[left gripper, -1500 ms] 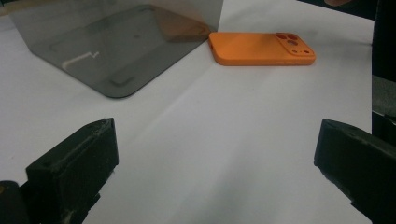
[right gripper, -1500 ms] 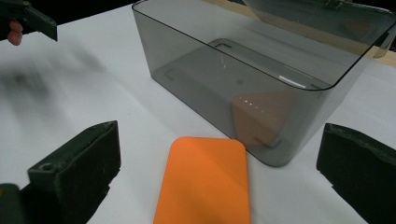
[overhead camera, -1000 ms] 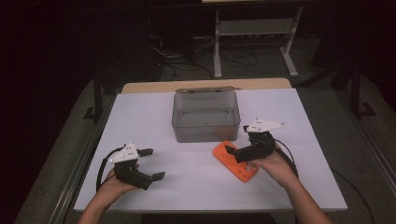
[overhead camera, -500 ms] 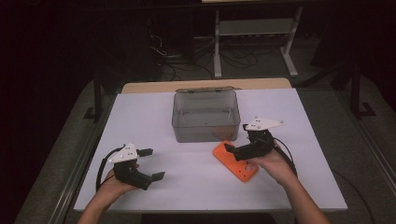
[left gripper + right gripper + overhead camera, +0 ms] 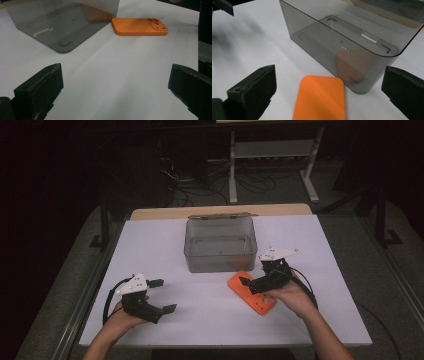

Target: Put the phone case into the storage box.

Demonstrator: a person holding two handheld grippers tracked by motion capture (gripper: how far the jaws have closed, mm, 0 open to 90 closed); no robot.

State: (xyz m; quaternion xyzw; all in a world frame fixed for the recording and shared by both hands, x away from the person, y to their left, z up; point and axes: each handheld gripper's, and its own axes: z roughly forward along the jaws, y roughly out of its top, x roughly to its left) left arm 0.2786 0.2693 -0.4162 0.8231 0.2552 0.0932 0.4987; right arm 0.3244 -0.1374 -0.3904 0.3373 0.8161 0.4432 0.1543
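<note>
Phone case [image 5: 252, 291] — orange, flat on the white table [image 5: 165, 255], camera cut-out end toward the person — lay directly under the right gripper [image 5: 255, 281], whose jaws stood wide apart, one on each side of it in the right gripper view, touching nothing. Its far end sat just beside the near right corner of the smoky clear box [image 5: 220, 243], apart from the wall as far as could be told. Left gripper [image 5: 161, 295] rested near the table's near left edge, jaws also wide, well apart from the case.

Risk, judged: the case is thin and lies flush — jaws closing from above may skate over its edges or push it against the box wall instead of lifting it.
</note>
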